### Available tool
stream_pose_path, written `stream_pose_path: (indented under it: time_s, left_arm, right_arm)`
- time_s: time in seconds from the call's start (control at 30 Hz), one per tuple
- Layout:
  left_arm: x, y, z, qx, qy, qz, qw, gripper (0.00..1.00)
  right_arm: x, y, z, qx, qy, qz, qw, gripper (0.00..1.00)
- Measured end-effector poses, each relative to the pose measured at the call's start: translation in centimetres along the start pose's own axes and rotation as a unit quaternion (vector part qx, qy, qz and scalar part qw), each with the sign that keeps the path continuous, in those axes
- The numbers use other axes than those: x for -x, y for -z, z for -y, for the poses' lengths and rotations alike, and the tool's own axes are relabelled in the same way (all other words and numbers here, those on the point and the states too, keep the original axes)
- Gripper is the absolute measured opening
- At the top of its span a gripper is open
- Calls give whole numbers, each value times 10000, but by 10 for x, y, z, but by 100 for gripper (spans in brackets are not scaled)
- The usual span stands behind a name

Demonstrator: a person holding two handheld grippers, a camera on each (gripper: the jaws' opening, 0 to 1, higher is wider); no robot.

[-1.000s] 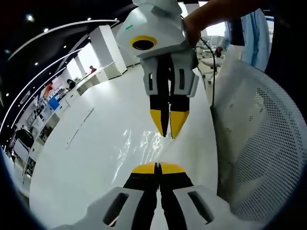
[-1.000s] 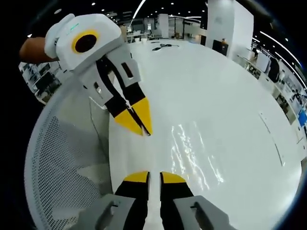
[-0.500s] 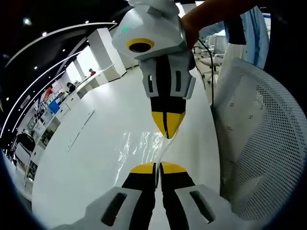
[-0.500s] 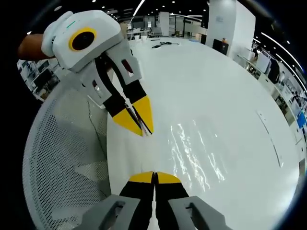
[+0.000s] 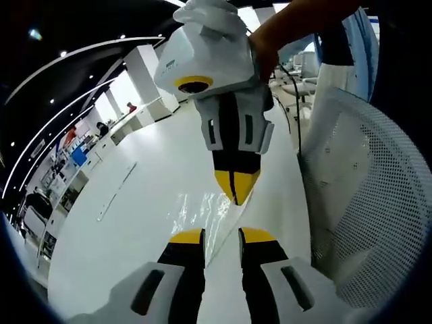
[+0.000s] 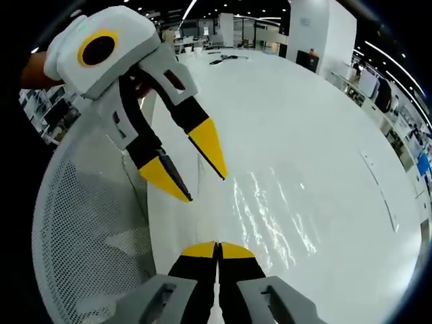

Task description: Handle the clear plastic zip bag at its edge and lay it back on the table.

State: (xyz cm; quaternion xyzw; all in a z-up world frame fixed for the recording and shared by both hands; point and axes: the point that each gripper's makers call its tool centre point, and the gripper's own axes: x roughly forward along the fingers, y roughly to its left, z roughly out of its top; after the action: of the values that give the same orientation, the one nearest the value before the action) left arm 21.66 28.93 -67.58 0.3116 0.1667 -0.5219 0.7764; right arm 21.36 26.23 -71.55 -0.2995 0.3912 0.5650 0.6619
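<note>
1. Plainly, the left gripper (image 5: pixel 220 236) has its two yellow-tipped jaws spread apart; in the right gripper view the same gripper (image 6: pixel 202 167) comes in from the upper left with a wide gap between its tips.
2. Between those spread jaws, in the left gripper view, an edge of the clear plastic zip bag (image 5: pixel 202 210) runs up through the gap, touching neither tip as far as can be seen.
3. Just beyond the left jaws, the right gripper (image 5: pixel 234 196) points down toward them with its jaws pressed together, their tips meeting on the bag's edge; whether film is actually nipped between them is hard to tell.
4. In the right gripper view, the right gripper (image 6: pixel 217 247) shows its own tips closed tight, and the bag (image 6: pixel 273 219) lies ahead of them and off to the right as a glinting, wrinkled sheet on the white table (image 6: pixel 297 115).
5. A white mesh chair back (image 5: pixel 368 202) stands to the right of the left jaws, beside the table edge.
6. A hand (image 5: pixel 264 50) grips the right gripper's white body.
</note>
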Motion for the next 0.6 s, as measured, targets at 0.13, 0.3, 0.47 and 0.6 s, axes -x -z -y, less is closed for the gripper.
stream_pose_path:
  time_s: [0.13,0.3,0.47,0.6]
  left_arm:
    - [0,-3,2,-19,34,65,10000,16]
    - [0,-4,7,-117,148,96,9998,13]
    - [-1,-5,9,-184,183,96,9996,10]
    - [-3,-5,11,-264,204,53,9994,10]
  right_arm:
    - [-1,-1,3,1,3,-1,10000,0]
    - [-1,-4,5,37,9,-6,10000,0]
    - [1,-7,7,62,18,6,10000,0]
    - [1,-10,8,101,24,53,9999,0]
